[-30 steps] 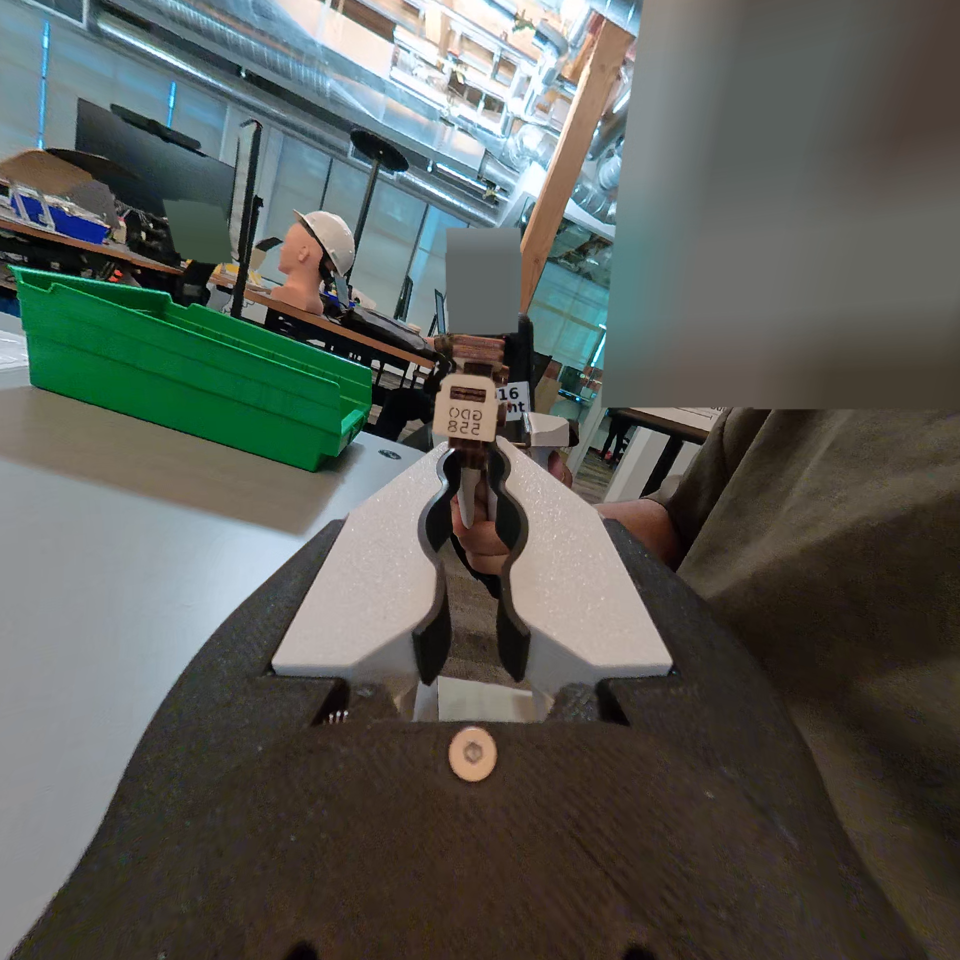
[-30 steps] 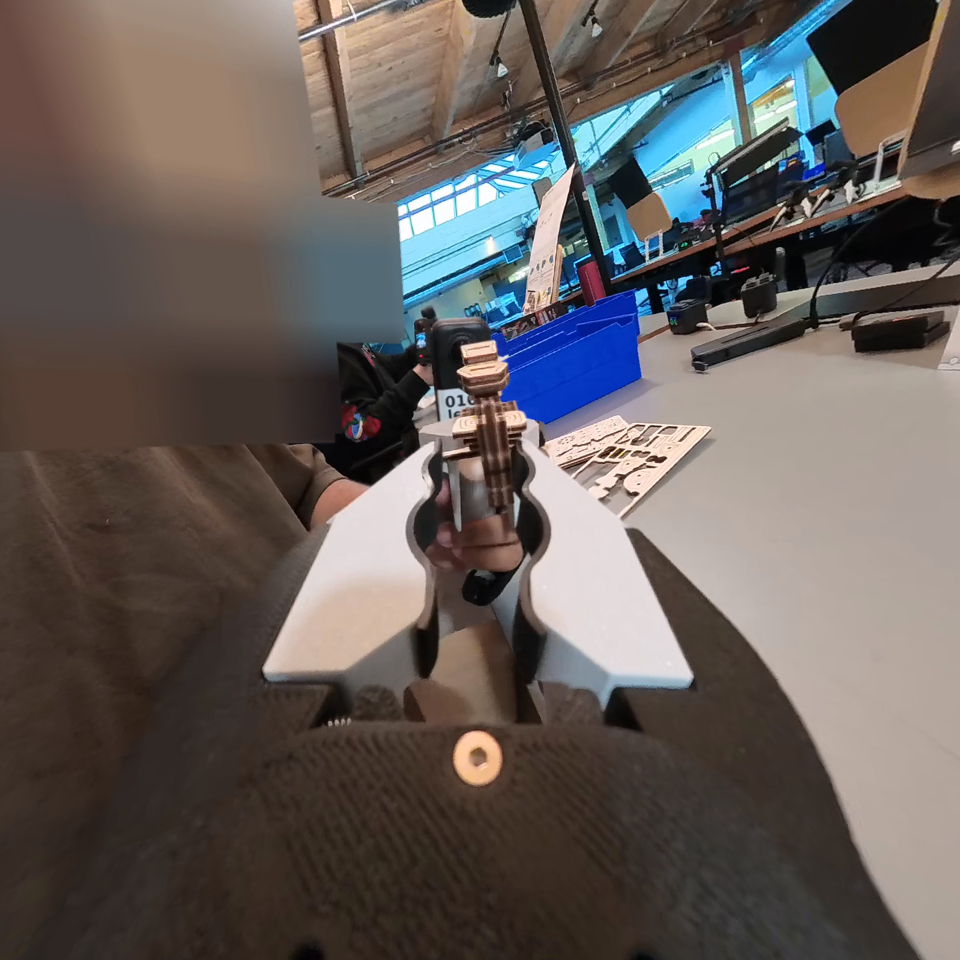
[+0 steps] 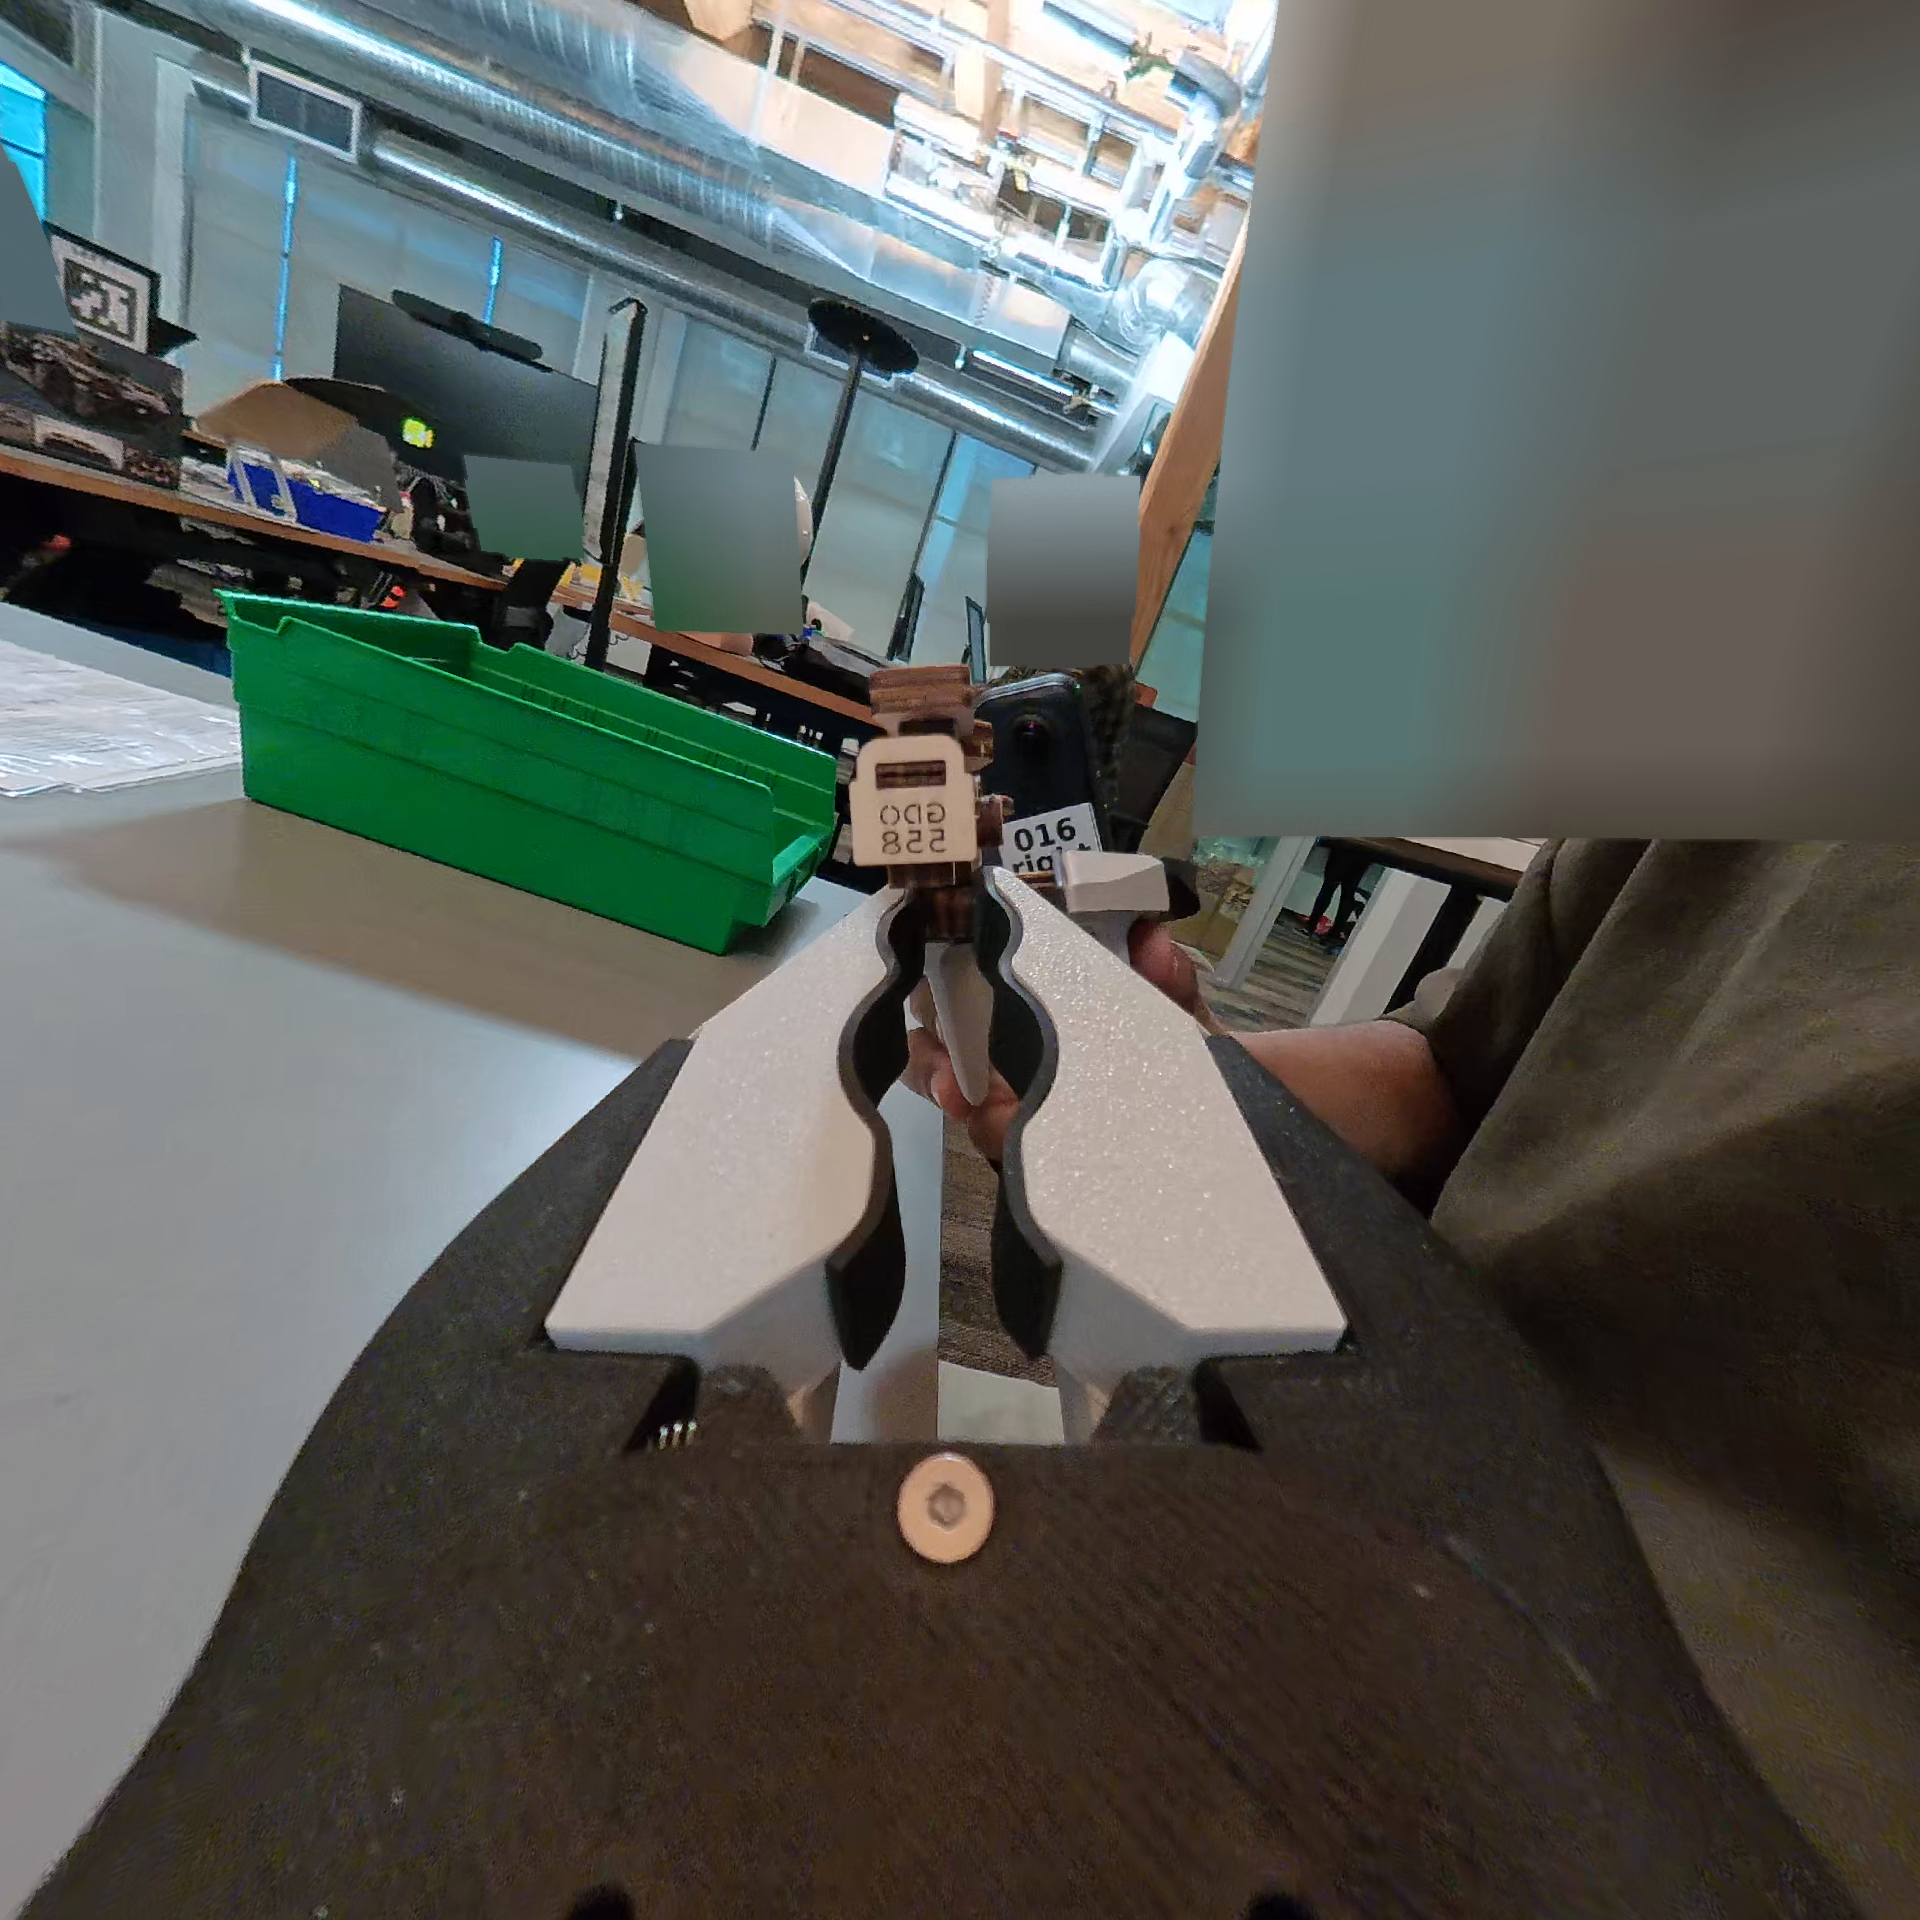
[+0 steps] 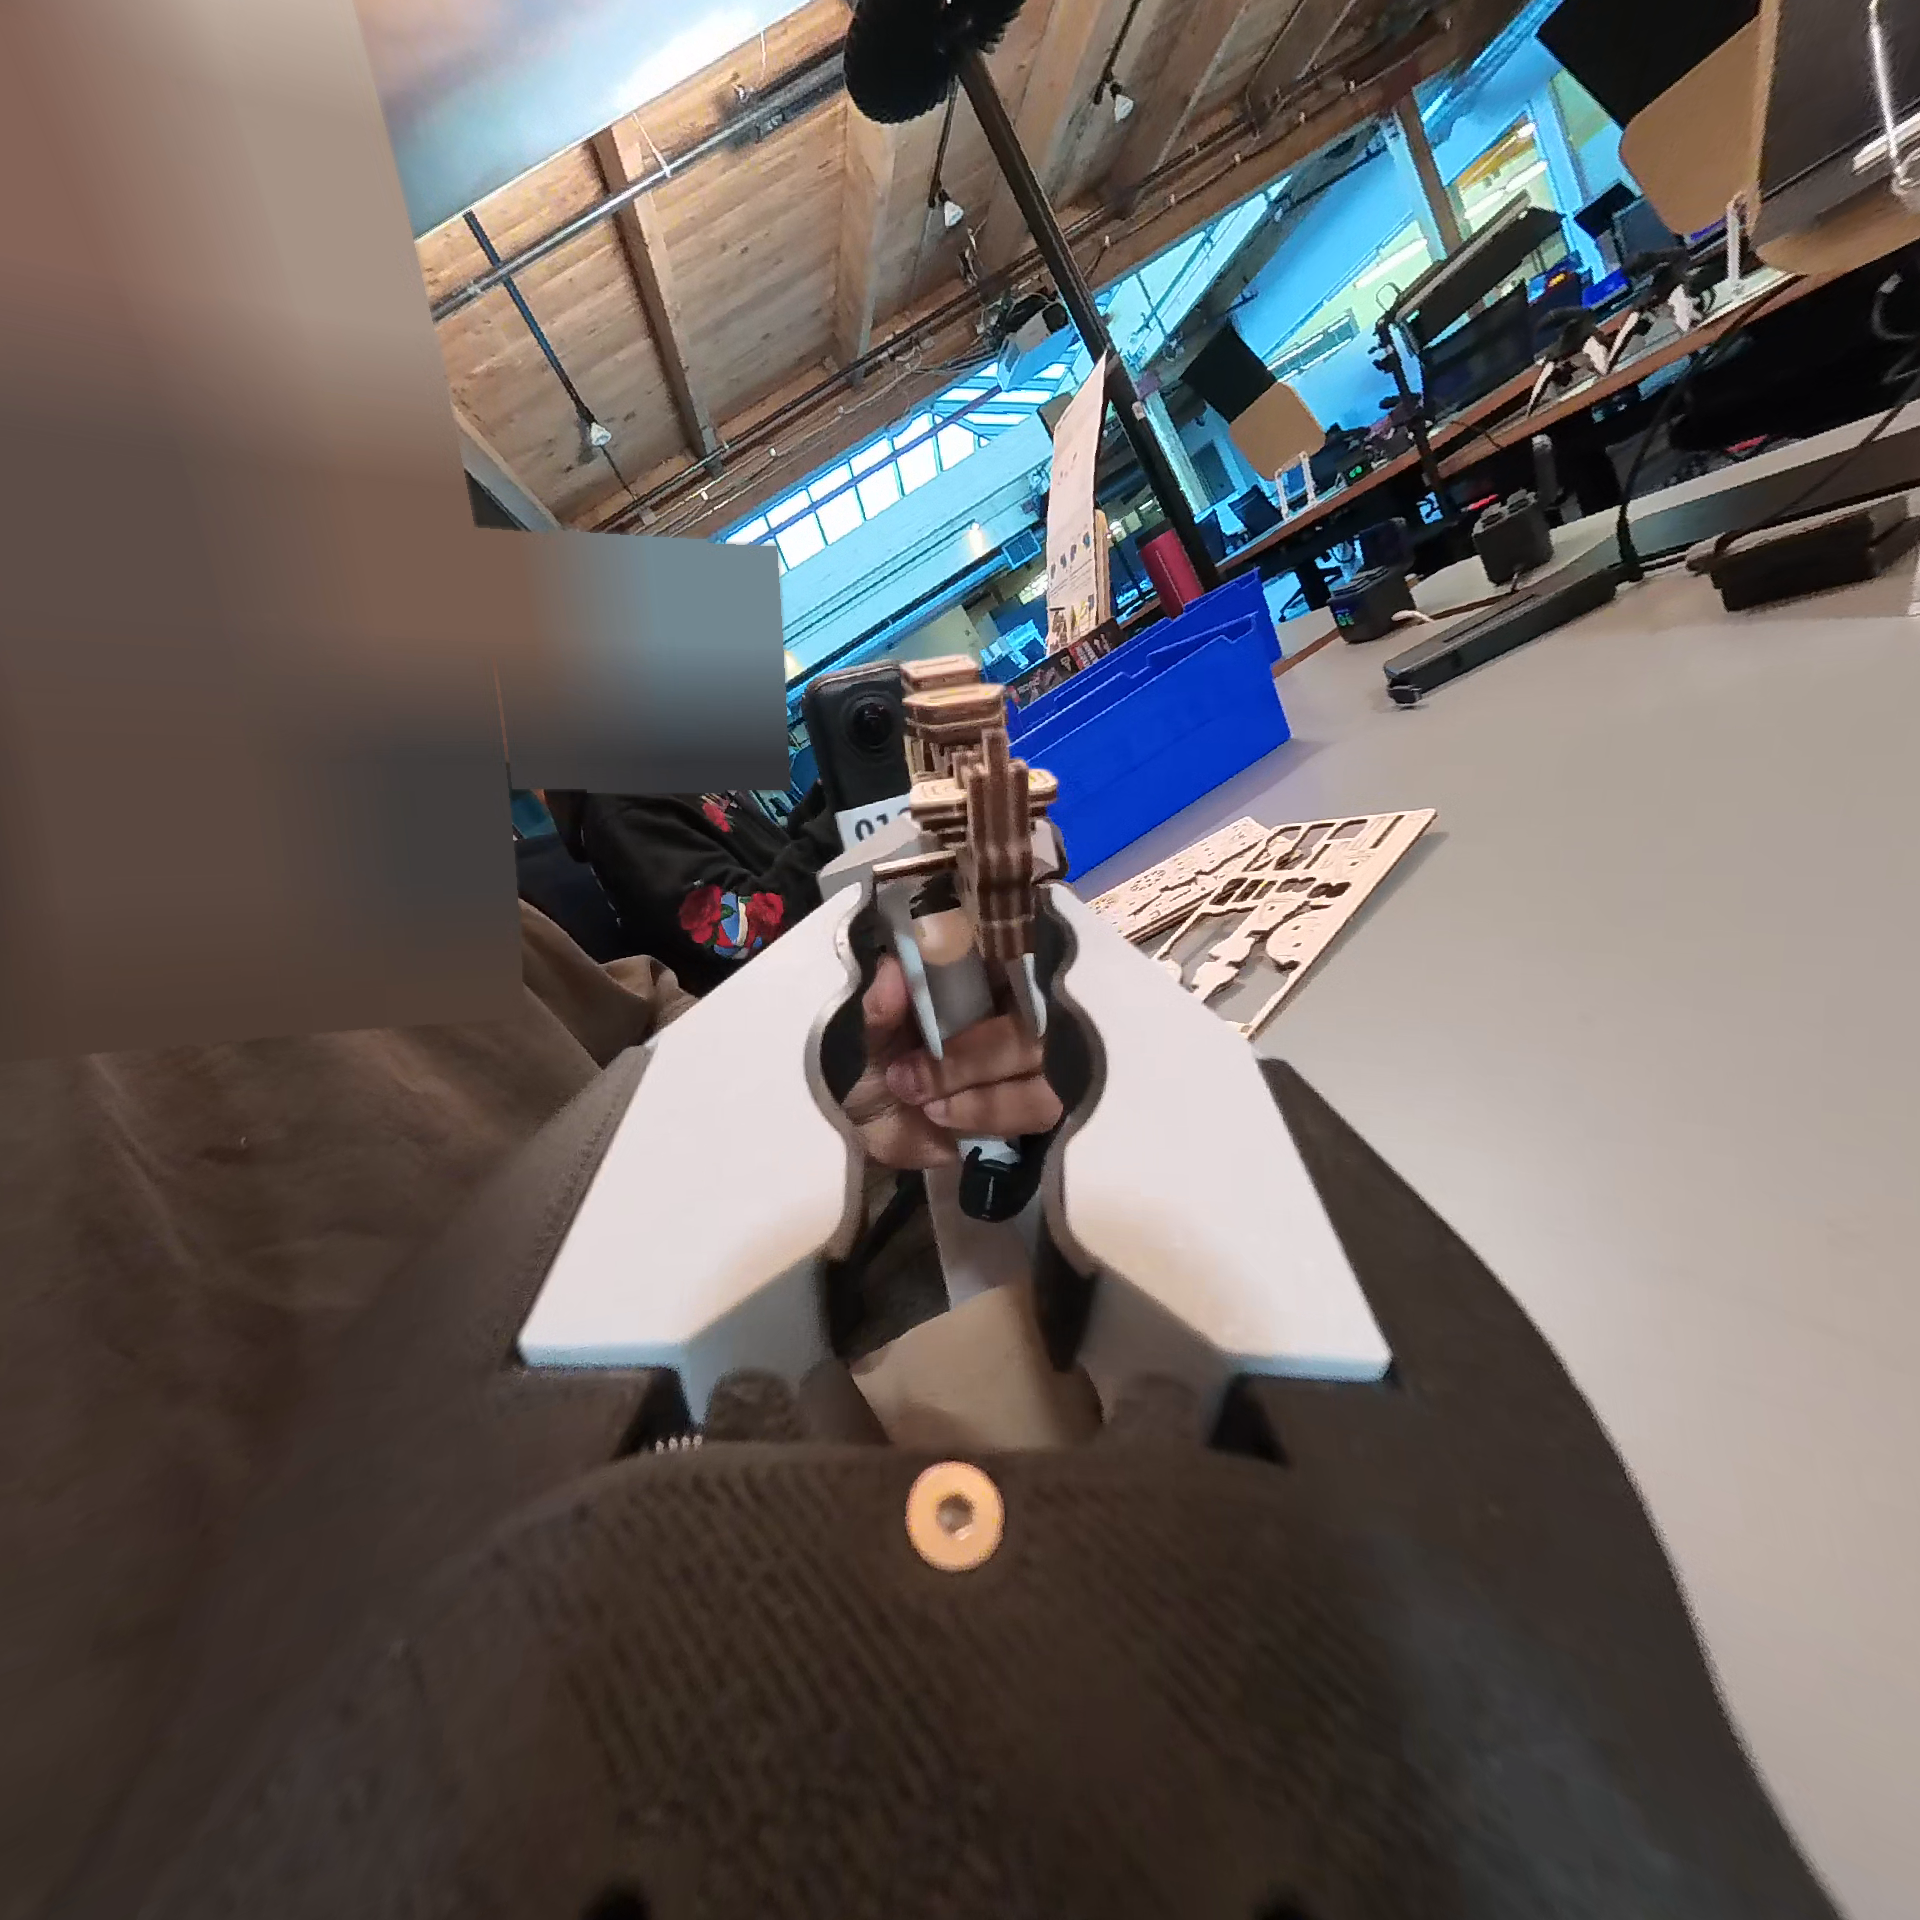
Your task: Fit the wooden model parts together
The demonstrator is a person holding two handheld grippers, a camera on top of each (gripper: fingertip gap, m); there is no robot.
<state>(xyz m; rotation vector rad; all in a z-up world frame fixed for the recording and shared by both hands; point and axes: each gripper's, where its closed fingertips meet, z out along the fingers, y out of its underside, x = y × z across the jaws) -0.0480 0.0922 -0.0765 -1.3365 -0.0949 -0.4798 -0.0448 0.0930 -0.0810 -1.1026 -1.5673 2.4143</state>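
Assembly is mid-way, w/ the wooden model (image 3: 925,790) held up in the air between both grippers, above the near edge of the grey table (image 3: 312,1039) and in front of the person's torso. In the left wrist view, the left gripper (image 3: 943,914) is seen closed on the model's lower stem, fingertips pinched tight on the dark layered wood just below a pale plate that bears engraved characters. In the right wrist view, the right gripper (image 4: 951,914) is likewise clamped on the same sub-assembly (image 4: 971,821) from the opposite side, tips nipped against the stacked brown layers; a thin tab is seen sticking out sideways by its left fingertip. Each tool's camera is visible beyond the model in the other's view, so the two are judged to be facing one another, nearly tip to tip.

Step in hand, as judged: two sections are being pressed or seated together along the shared axis. Whether the joint is fully home cannot be told; it is hidden by the fingertips.

Next move, prob.: a straight, even squeeze w/out twist is called for, as thin laser-cut tabs may snap if levered. After that, one grip would need to be freed so another piece can be fetched from the punched parts sheet (image 4: 1278,894), which lies flat on the table near the blue bin (image 4: 1153,727). A green bin (image 3: 520,769) stands on the left side, well apart.
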